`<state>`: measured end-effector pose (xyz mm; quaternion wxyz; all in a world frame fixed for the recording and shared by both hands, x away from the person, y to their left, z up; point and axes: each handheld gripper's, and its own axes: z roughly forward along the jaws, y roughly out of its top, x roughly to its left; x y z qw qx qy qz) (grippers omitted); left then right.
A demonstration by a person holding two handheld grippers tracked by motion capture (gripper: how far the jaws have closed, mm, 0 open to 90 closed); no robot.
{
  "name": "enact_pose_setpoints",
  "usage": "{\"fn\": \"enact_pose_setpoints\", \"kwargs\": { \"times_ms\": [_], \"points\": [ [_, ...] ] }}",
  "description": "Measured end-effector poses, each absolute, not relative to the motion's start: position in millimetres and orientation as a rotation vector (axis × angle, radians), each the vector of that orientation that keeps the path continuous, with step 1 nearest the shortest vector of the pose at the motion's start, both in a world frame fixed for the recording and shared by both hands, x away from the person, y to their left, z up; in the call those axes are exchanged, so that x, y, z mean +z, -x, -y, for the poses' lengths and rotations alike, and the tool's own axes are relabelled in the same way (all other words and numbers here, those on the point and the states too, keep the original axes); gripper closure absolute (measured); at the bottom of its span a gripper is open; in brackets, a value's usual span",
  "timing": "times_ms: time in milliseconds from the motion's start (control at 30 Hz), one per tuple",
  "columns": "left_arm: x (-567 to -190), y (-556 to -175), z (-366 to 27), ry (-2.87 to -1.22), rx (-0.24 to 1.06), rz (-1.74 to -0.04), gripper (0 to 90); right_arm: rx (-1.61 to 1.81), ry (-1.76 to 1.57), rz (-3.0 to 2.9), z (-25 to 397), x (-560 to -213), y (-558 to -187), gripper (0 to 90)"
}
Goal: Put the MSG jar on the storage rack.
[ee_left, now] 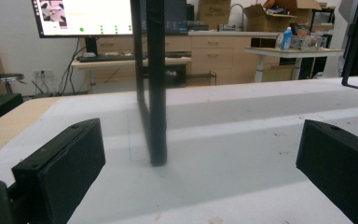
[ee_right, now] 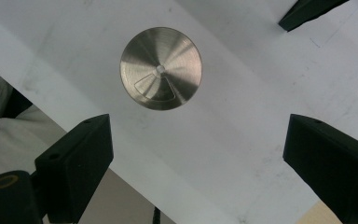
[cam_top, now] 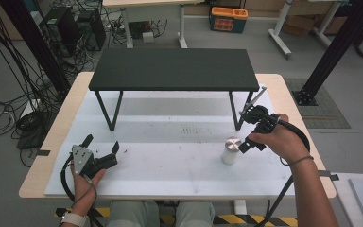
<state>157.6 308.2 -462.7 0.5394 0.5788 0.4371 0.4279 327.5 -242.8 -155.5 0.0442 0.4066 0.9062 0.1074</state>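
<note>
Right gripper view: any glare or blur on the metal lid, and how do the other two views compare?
Right gripper view: lid sharp, with radial sheen, no blown-out glare. Left gripper view: near jaws soft, shelf leg fairly clear. High view: even light, soft shadow under shelf.

The high view looks down on the white mat [cam_top: 170, 165]; the right gripper view faces it closely.
</note>
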Motion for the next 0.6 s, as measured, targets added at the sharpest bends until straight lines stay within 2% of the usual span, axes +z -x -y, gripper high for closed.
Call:
{"fn": "enact_pose_setpoints", "kwargs": {
  "times_ms": [600],
  "points": [
    [-463.3, -157.3, -308.4, -1.373, 1.018, -1.037, 1.4, 0.306, -1.184, -2.828, 213.6, -183.4, -348.5, 7.6]
  ]
}}
